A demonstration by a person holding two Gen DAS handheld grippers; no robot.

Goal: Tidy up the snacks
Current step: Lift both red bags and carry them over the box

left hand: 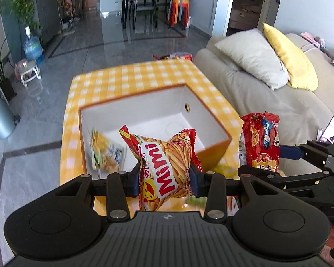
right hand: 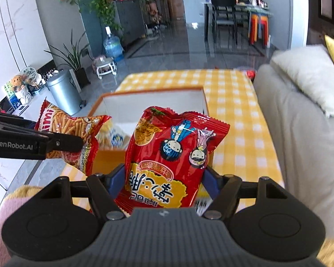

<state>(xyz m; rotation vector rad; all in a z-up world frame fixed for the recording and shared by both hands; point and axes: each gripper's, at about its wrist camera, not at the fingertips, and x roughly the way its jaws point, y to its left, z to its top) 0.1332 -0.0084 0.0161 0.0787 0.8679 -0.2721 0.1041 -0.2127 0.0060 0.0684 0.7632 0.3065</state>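
My left gripper (left hand: 164, 180) is shut on a Mimi fries snack bag (left hand: 164, 164), held up in front of an orange box (left hand: 213, 153) with a white inside. One snack packet (left hand: 107, 153) leans against the box's left inner wall. My right gripper (right hand: 164, 178) is shut on a red snack bag with cartoon figures (right hand: 173, 151), lifted over the near edge of the box (right hand: 104, 158). In the left wrist view that red bag (left hand: 261, 142) hangs to the right of the box. The right wrist view shows the Mimi bag (right hand: 78, 133) at left in the left gripper.
The box stands on a table with a yellow checked cloth (left hand: 131, 80). A beige sofa (left hand: 267, 102) with a white cushion (left hand: 251, 55) and a yellow one runs along the right. A silver bin (right hand: 63, 91) stands on the floor at left. Snack packets (left hand: 180, 55) lie past the table's far edge.
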